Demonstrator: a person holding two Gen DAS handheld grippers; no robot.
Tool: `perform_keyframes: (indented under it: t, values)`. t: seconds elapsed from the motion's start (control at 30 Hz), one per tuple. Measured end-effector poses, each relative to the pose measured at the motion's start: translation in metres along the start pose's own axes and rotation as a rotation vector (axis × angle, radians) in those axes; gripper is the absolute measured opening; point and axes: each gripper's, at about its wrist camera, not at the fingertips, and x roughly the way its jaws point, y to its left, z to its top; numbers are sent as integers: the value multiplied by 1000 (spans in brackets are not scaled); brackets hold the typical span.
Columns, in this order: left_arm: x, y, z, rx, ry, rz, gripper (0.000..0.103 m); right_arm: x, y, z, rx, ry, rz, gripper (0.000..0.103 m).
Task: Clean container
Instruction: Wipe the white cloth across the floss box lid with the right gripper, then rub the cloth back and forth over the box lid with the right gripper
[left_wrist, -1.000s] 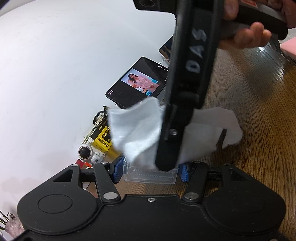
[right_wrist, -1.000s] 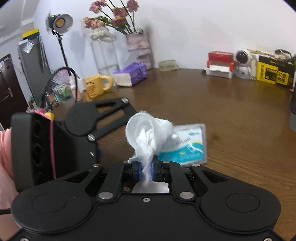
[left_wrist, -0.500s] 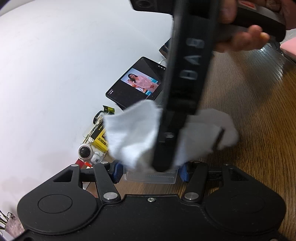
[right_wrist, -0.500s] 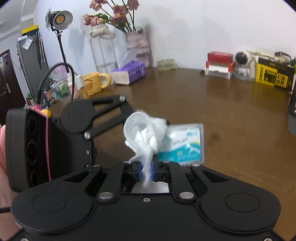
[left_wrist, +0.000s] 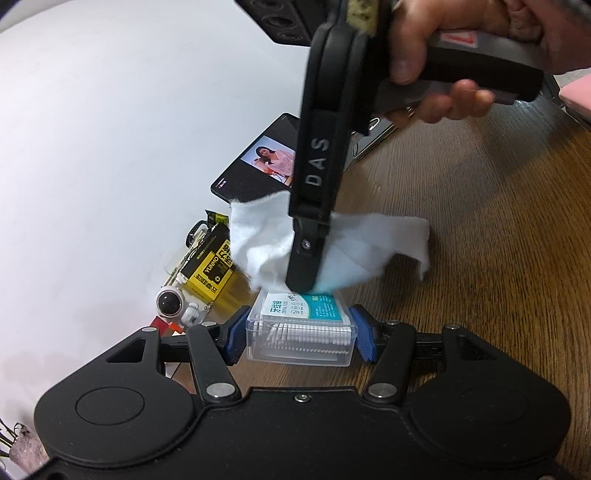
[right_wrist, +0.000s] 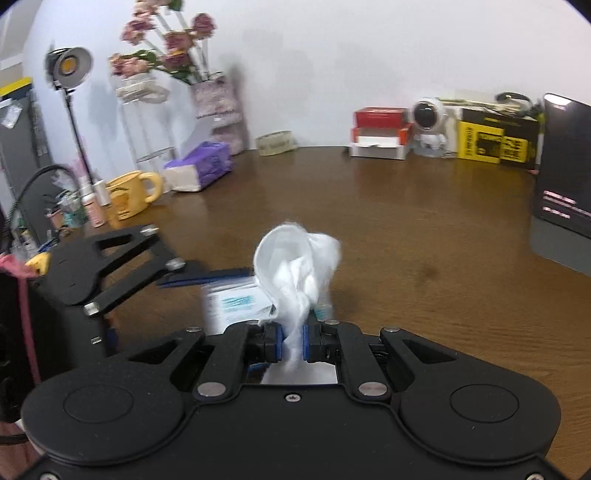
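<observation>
A small clear plastic container (left_wrist: 301, 334) with a teal and white label, full of white picks, sits between the blue pads of my left gripper (left_wrist: 300, 338), which is shut on its two sides. My right gripper (right_wrist: 293, 341) is shut on a crumpled white wipe (right_wrist: 297, 264). In the left wrist view the wipe (left_wrist: 354, 247) hangs from the right gripper's black finger (left_wrist: 306, 258), which comes down from above and presses the wipe on the far end of the container's lid. In the blurred right wrist view the container (right_wrist: 236, 301) shows just left of the wipe.
A wooden table (right_wrist: 424, 236) carries a dark tablet (left_wrist: 255, 166), a yellow box (left_wrist: 210, 269), a small white astronaut figure (left_wrist: 173, 306), a red and white box (right_wrist: 380, 133), a yellow mug (right_wrist: 129, 195), a purple tissue pack (right_wrist: 201, 171) and a vase of flowers (right_wrist: 218, 103). A hand (left_wrist: 443, 55) holds the right gripper's handle.
The right gripper with the wipe has slid back toward the container's far end, so the label and most of the lid now show. The left gripper still clamps the container.
</observation>
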Motion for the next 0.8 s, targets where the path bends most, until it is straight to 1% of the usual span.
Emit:
perform_keyframes:
  t: [0.07, 0.1, 0.17, 0.27, 0.37, 0.43, 0.57, 0.63, 0.8]
  values:
    - [0, 0, 2, 0, 0, -1, 56, -3, 9, 0, -25, 1, 48, 10]
    - [-1, -1, 3, 0, 0, -1, 56, -3, 13, 1, -48, 2, 46, 10]
    - [-1, -2, 6, 2, -1, 1, 56, -4, 13, 3, -59, -10, 22, 10]
    - [-2, -4, 10, 7, -3, 7, 56, 0, 0, 8, -41, -28, -40, 10]
    - [-3, -5, 15, 5, -3, 5, 56, 8, -18, 11, -5, -19, -91, 10]
    - [-4, -5, 18, 5, -3, 5, 57, 11, -25, 10, 17, -11, -106, 10]
    - [-5, -7, 23, 6, -3, 6, 57, 10, -21, 4, 7, 0, -108, 10]
    - [1, -1, 23, 6, -3, 7, 57, 9, -20, -2, 6, 22, -100, 10]
    - [-2, -5, 25, 6, -3, 6, 56, 6, -18, -16, 20, 63, -78, 10]
